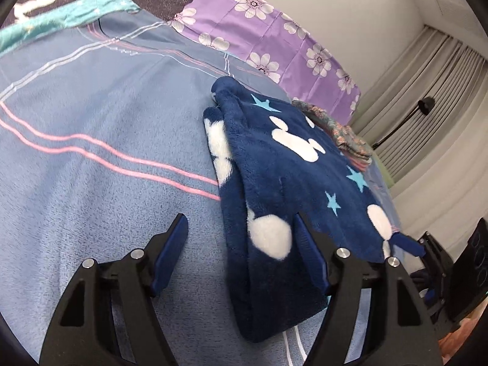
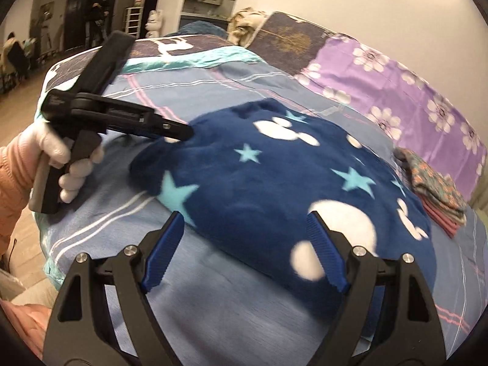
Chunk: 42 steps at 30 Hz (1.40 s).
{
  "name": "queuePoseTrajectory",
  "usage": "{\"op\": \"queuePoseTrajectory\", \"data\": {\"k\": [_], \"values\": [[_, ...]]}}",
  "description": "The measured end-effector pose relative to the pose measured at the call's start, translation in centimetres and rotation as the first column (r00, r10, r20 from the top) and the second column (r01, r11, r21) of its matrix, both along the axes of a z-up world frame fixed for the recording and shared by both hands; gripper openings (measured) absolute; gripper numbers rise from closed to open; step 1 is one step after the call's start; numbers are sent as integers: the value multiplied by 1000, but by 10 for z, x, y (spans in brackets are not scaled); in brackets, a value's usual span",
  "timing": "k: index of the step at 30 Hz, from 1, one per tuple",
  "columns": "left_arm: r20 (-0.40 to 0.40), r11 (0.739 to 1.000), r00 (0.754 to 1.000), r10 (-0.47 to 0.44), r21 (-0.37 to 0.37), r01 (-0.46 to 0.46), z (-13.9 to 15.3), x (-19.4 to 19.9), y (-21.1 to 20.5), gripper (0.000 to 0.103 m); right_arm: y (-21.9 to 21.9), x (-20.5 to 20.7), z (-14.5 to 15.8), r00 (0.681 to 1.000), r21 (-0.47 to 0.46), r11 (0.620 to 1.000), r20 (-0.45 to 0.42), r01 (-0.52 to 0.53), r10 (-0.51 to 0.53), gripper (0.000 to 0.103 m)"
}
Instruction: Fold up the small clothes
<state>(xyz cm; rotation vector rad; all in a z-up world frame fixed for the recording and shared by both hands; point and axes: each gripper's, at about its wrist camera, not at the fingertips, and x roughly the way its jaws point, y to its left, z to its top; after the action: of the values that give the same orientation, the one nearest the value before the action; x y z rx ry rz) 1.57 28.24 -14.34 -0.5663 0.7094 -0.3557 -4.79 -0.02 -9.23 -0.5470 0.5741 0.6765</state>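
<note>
A folded navy fleece garment (image 1: 289,183) with white mouse heads and light blue stars lies on the blue bedspread (image 1: 91,152). My left gripper (image 1: 239,222) is open over the garment's near left edge, with its right finger against the fleece. The garment also shows in the right wrist view (image 2: 274,177). My right gripper (image 2: 245,219) is open just above the garment's near edge, holding nothing. The left gripper (image 2: 180,132) shows in the right wrist view at the garment's left side, held by a white-gloved hand (image 2: 70,164). The right gripper's blue fingers (image 1: 408,242) show at the garment's right edge.
A purple floral pillow (image 1: 274,39) lies at the head of the bed. A small stack of folded patterned clothes (image 2: 433,189) sits right of the garment. A teal blanket edge (image 1: 61,15) lies at the far left. Curtains (image 1: 427,106) and a wall stand beyond.
</note>
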Motion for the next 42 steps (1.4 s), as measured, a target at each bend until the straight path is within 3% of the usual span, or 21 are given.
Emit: {"op": "queuePoseTrajectory", "data": {"k": [7, 14, 19, 22, 25, 30, 32, 34, 36, 38, 42], "values": [[54, 992, 999, -8, -128, 15, -11, -8, 15, 71, 33, -8, -11, 994, -37, 993, -23, -109, 109, 78], [112, 967, 994, -7, -251, 35, -17, -14, 27, 71, 54, -16, -22, 990, -100, 985, 3, -138, 139, 77], [143, 945, 990, -5, -323, 52, -22, -18, 34, 71, 78, -25, -38, 980, -229, 961, 83, -157, 180, 77], [148, 940, 989, -9, -335, 59, -22, -18, 36, 71, 93, -19, -56, 976, -351, 934, 169, -70, 137, 78], [151, 934, 989, -11, -351, 64, -22, -18, 39, 71, 100, -14, -61, 962, -392, 920, 258, 20, 88, 78], [122, 920, 991, -51, -381, 94, -11, -4, 40, 71, 100, -15, -64, 958, -410, 912, 271, 23, 98, 78], [129, 929, 990, -63, -354, 105, 0, 11, 37, 72, 105, -9, -64, 960, -401, 916, 265, 21, 94, 78], [72, 953, 993, -89, -282, 106, 4, 38, 29, 71, 114, -3, -64, 960, -383, 924, 267, 20, 89, 77], [-1, 961, 992, -127, -246, 123, -3, 67, 22, 71, 118, 1, -64, 961, -365, 931, 264, 24, 79, 76], [-55, 960, 985, -164, -239, 146, -12, 89, 17, 71, 120, 5, -63, 964, -354, 935, 254, 17, 79, 72], [-62, 951, 983, -173, -270, 151, -10, 115, 18, 71, 125, 6, -65, 950, -366, 931, 294, 10, 105, 70]]}}
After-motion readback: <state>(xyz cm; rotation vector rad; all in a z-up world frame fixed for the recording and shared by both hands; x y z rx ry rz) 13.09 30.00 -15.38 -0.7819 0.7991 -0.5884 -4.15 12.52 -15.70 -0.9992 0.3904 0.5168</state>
